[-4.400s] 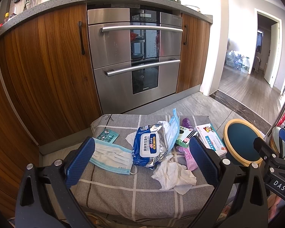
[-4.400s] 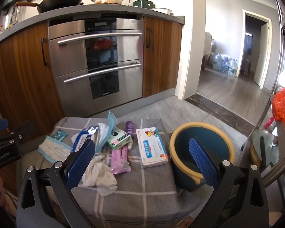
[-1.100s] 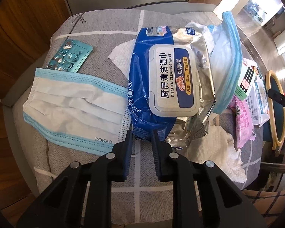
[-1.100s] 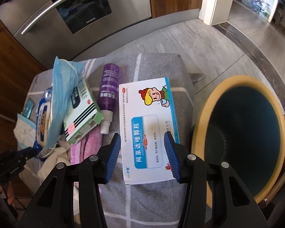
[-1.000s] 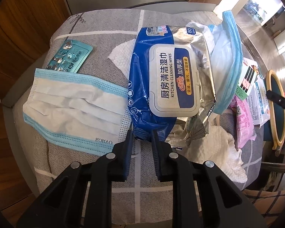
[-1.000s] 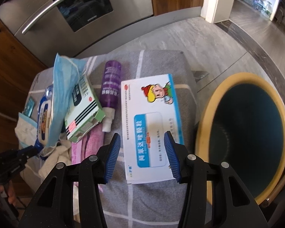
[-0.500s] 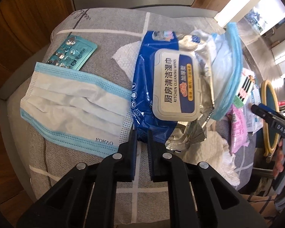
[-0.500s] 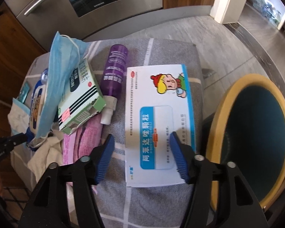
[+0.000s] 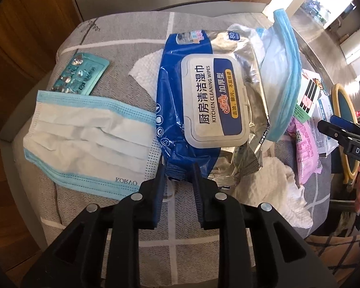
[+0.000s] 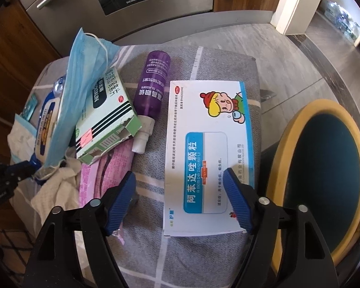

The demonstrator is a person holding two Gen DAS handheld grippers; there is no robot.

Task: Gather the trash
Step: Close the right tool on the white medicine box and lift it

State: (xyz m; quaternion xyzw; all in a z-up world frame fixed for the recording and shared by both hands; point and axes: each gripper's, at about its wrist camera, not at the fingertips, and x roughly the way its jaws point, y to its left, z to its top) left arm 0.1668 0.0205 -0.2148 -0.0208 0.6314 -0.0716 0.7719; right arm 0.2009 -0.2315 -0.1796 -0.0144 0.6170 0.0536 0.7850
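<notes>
Trash covers a grey checked cushion [image 9: 112, 218]: the blue wipes pack [image 9: 204, 105] lies mid-cushion with its near seam between the narrowly parted, opening jaws of the left gripper [image 9: 177, 170], whether the pads press it I cannot tell, and a face mask [image 9: 88, 141] and a blister strip [image 9: 80, 74] lie toward the left edge. Toward the right edge the white medicine box [image 10: 207, 153] lies flat between the widely spread, opening jaws of the right gripper [image 10: 180, 180], beside a purple bottle [image 10: 152, 93] and a torn green box [image 10: 105, 117]. Just off that edge stands the yellow-rimmed bin [image 10: 324, 182].
</notes>
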